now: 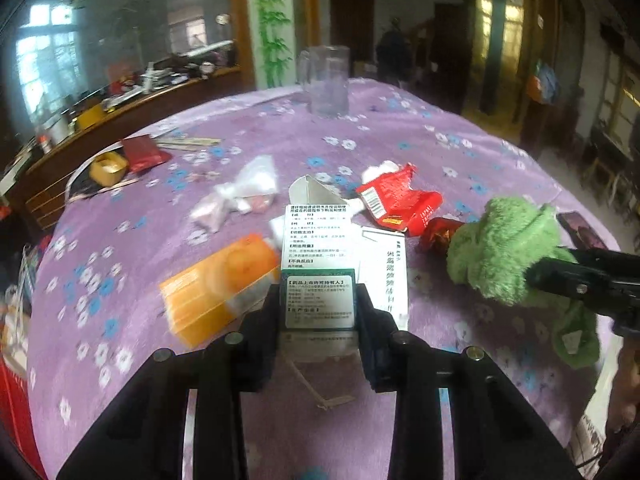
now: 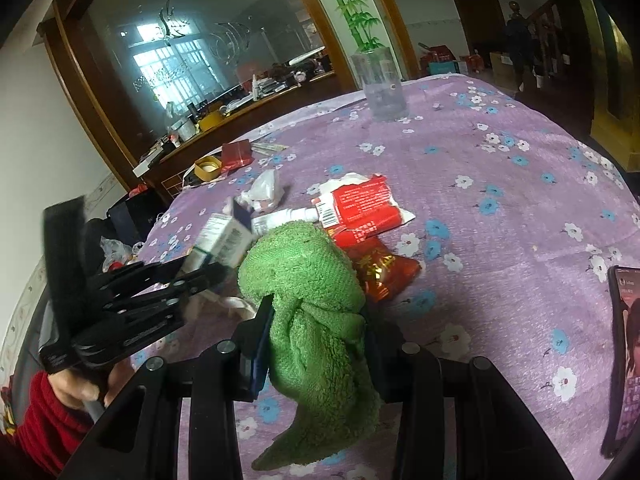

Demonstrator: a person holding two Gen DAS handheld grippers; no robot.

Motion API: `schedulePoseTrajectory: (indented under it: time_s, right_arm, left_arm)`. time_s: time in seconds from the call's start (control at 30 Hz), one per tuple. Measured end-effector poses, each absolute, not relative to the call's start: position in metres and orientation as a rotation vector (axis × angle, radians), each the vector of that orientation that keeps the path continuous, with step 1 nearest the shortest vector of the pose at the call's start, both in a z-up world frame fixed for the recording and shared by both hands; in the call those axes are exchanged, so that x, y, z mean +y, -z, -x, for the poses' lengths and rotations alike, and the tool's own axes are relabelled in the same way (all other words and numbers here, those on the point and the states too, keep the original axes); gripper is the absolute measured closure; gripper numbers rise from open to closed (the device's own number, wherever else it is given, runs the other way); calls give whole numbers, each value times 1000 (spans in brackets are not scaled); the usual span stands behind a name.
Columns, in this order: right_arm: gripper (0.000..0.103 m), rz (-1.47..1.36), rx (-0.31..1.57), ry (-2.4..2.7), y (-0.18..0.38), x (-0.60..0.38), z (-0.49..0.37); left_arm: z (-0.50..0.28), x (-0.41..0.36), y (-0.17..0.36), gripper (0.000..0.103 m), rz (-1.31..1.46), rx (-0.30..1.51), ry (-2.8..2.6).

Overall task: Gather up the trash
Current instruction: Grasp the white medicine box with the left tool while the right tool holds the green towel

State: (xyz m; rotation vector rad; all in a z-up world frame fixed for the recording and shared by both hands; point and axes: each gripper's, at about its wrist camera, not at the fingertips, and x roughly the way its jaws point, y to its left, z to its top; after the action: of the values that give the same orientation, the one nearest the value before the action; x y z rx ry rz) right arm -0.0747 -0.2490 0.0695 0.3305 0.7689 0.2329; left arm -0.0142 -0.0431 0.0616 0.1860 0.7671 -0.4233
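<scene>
The left gripper has its jaws narrowed onto one white medicine box, raised above the purple flowered surface. The right gripper clamps one green towel. On the surface lie one orange box, two red wrappers and one clear jug.

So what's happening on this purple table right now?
A person is clearing litter with two handheld grippers. The left gripper is clamped on a white medicine box; the right gripper holds a green towel. An orange box, red wrappers and a plastic bag lie on the tablecloth.
</scene>
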Motion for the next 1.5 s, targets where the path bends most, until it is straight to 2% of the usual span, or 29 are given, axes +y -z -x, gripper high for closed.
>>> schedulePoseTrajectory:
  time_s: [0.63,1.5]
  right_arm:
    - [59,-245,749,-297,-91,-192,99]
    - [59,-193,774,-353,-94,-149,96]
  left_arm:
    - [79,31,-88,70,-114,650,306]
    - [96,86,-80,70,-40,653,228]
